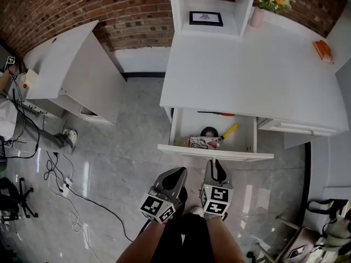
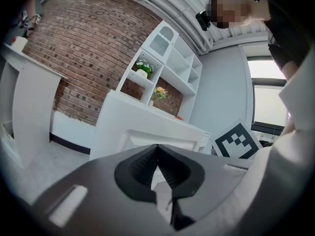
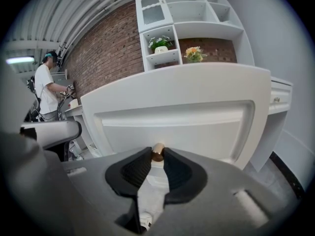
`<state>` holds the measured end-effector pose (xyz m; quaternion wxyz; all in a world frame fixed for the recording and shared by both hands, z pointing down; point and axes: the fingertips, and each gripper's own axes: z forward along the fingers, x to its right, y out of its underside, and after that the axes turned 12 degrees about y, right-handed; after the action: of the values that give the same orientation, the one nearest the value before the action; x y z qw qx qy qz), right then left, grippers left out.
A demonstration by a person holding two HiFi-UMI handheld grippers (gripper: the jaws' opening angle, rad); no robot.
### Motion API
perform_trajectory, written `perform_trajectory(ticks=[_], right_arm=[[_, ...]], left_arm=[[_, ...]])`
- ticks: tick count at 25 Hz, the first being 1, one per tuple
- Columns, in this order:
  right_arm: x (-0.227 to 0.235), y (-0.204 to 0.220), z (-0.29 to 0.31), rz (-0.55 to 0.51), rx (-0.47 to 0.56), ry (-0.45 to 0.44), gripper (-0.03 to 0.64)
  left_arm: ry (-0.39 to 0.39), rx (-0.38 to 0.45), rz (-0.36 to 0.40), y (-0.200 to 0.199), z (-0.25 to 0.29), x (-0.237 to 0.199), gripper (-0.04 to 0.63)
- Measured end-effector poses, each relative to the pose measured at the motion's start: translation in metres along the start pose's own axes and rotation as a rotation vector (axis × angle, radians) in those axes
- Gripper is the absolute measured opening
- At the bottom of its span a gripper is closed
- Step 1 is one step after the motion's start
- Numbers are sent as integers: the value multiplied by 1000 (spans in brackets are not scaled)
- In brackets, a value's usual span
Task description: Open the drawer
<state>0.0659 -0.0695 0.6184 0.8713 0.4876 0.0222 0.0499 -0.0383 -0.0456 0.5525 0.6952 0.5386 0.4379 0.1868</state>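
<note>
The white desk's (image 1: 247, 64) drawer (image 1: 214, 152) stands pulled out, with a printed can (image 1: 204, 142), a dark roll and a yellow-handled tool inside. In the right gripper view its front panel (image 3: 187, 127) fills the picture, and my right gripper (image 3: 157, 154) has its jaw tips closed on the small brass knob (image 3: 158, 151). From the head view, the right gripper (image 1: 215, 163) reaches the drawer front's lower edge. My left gripper (image 1: 178, 174) hangs beside it, short of the drawer. Its jaws (image 2: 157, 149) meet at the tips with nothing between them.
A second drawer (image 1: 296, 126) at the desk's right sits slightly out. A white cabinet (image 1: 71, 70) stands at the left, with cables (image 1: 66, 185) on the tiled floor. A flower vase (image 1: 256, 15) and an orange object (image 1: 322, 49) are on the desk. A person (image 3: 47, 90) stands far left.
</note>
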Motion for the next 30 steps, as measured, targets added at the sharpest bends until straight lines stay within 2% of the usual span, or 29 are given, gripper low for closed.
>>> perform_trajectory(ticks=[13, 17, 20, 22, 26, 30], right_arm=[[1, 2, 2, 26, -67, 6, 94], [3, 4, -7, 15, -73, -21, 112], [9, -5, -19, 10, -30, -33, 103], [16, -12, -29, 8, 9, -45, 55], [26, -33, -53, -26, 105, -96, 3], [36, -54, -76, -23, 178, -138, 3]], left_arm=[[-11, -4, -4, -11, 3, 3, 2], [-11, -5, 4, -10, 1, 4, 2], [-16, -3, 13, -18, -2, 5, 2], [-17, -1, 17, -23, -2, 7, 2], [-10, -2, 25, -36, -1, 18, 2], [5, 1, 45, -42, -1, 29, 2]])
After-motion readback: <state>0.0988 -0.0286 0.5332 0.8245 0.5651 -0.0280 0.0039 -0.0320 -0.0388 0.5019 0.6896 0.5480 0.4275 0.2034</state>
